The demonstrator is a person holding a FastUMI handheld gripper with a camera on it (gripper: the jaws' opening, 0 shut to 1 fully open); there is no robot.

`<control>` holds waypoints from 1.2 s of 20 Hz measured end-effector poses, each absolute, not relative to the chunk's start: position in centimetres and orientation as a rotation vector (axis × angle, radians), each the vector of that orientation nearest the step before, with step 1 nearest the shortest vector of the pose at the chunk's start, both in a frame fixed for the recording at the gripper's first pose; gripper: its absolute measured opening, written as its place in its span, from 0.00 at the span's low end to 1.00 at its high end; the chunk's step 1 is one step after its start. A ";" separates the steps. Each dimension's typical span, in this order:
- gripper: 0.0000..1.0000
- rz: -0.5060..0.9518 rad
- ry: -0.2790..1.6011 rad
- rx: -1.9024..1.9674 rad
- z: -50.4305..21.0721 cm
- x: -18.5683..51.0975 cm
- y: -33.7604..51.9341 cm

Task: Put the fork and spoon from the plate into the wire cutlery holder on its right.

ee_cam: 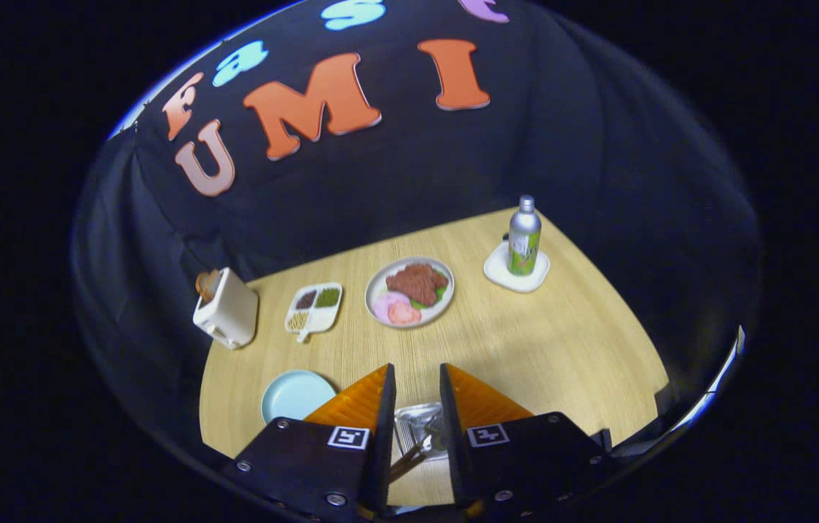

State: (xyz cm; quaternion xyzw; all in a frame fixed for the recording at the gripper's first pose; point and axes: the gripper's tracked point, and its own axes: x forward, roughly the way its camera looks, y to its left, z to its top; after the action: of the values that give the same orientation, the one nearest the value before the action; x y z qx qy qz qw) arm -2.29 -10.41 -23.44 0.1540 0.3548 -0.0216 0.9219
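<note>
Wood tabletop is filling the booth floor. Your gripper is hanging over the wire cutlery holder, fingers sitting apart with a narrow gap; utensil handles are showing in that gap inside the holder, can't tell if the fingers are pressing them. Pale blue plate is lying just left of the fingers. Beyond, you're looking at a sectioned dish, food plate, toaster, and bottle standing on a white coaster

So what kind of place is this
Likely a staged dining table in a recording booth: a wooden table against black cloth, a plate of food, a bottle. The fingers hold cutlery.
</note>
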 end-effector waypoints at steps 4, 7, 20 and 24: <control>0.54 -0.055 0.479 0.227 -16.6 0.1 -12.2; 0.71 -0.090 0.335 0.126 -12.5 0.6 -13.7; 0.88 -0.076 0.038 0.073 -3.6 1.1 -14.0; 0.91 -0.062 0.047 0.082 -3.9 1.3 -13.2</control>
State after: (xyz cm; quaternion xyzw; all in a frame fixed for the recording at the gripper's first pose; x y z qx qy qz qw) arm 1.30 -13.17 -3.90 0.0409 0.0237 -0.0312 0.9984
